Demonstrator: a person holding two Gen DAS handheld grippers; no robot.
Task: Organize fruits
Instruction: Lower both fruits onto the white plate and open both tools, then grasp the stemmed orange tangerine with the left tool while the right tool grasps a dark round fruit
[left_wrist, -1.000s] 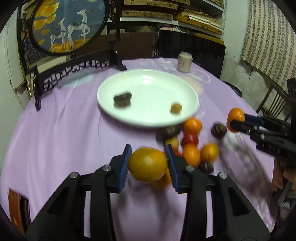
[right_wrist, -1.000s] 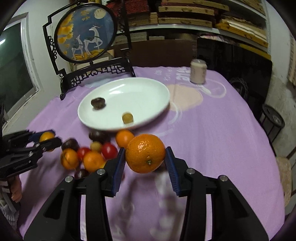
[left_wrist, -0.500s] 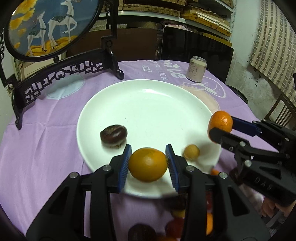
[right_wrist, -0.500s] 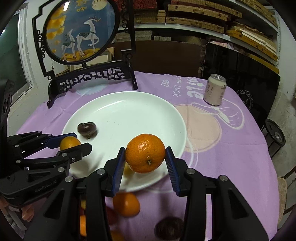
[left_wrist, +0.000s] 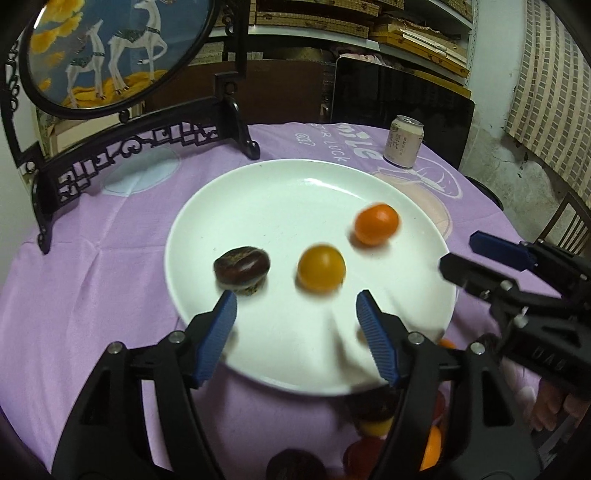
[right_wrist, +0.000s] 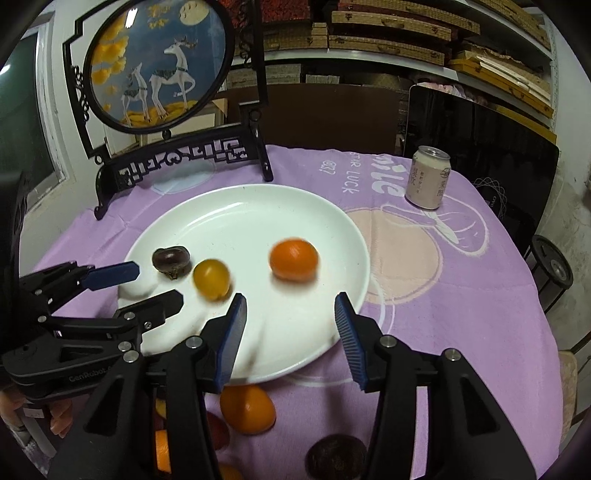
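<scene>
Spread wide apart with nothing between them, the left tongs (left_wrist: 295, 332) are held over the near rim of the plate (left_wrist: 258, 192). The right tongs (right_wrist: 290, 328) are likewise parted and bare, seen above the plate's near edge. On the plate a yellow fruit (left_wrist: 321, 272) and an orange (left_wrist: 376, 224) are blurred, so their outlines are hard to make out; whether they are at rest cannot be told. A chestnut (left_wrist: 242, 265) lies beside the yellow fruit, sharp and still. Nearer the cameras, loose fruit (right_wrist: 247, 408) is left on the purple cloth (right_wrist: 461, 295) of the counter, largely hidden behind the tong arms and cut off at the frame's bottom; only parts of orange, red and dark pieces are seen. Farther back a can (right_wrist: 427, 177) stands upright, and a framed deer picture (right_wrist: 159, 62) is seen on its black stand.
</scene>
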